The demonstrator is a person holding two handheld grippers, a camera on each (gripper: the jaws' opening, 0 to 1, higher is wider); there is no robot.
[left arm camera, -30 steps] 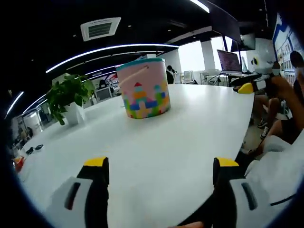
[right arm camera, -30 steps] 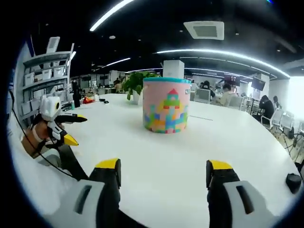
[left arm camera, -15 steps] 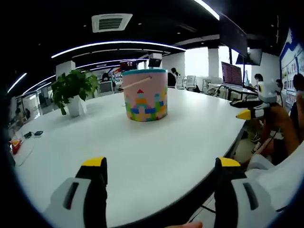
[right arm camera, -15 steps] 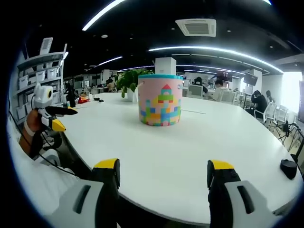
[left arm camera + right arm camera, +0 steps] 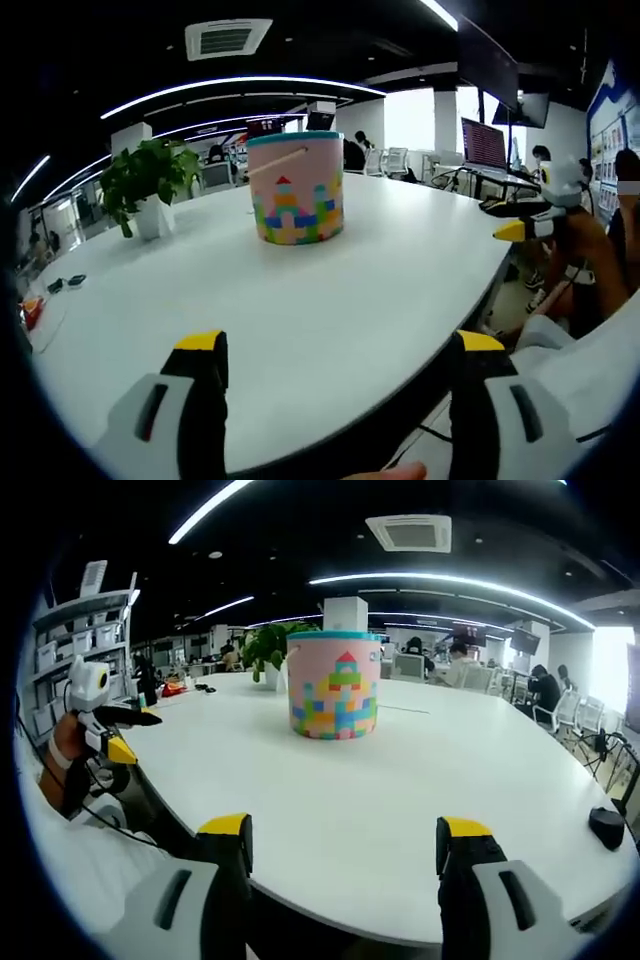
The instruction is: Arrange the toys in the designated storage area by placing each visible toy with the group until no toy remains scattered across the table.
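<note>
The left hand-held gripper (image 5: 340, 360) is wide open and holds nothing, and the right hand-held gripper (image 5: 342, 842) is wide open and empty too. Both are at the near edge of the white worktop (image 5: 330, 300). The pink bucket (image 5: 294, 188) with coloured blocks printed on it stands upright on the worktop, well ahead of both, and a potted plant (image 5: 148, 188) stands beyond it to the left.

A pink bucket (image 5: 295, 190) with a teal rim is showing a multicoloured block pattern at twelve o'clock on the white table (image 5: 330, 300). At ten o'clock, a green plant (image 5: 148, 180) is sitting in a white pot.
</note>
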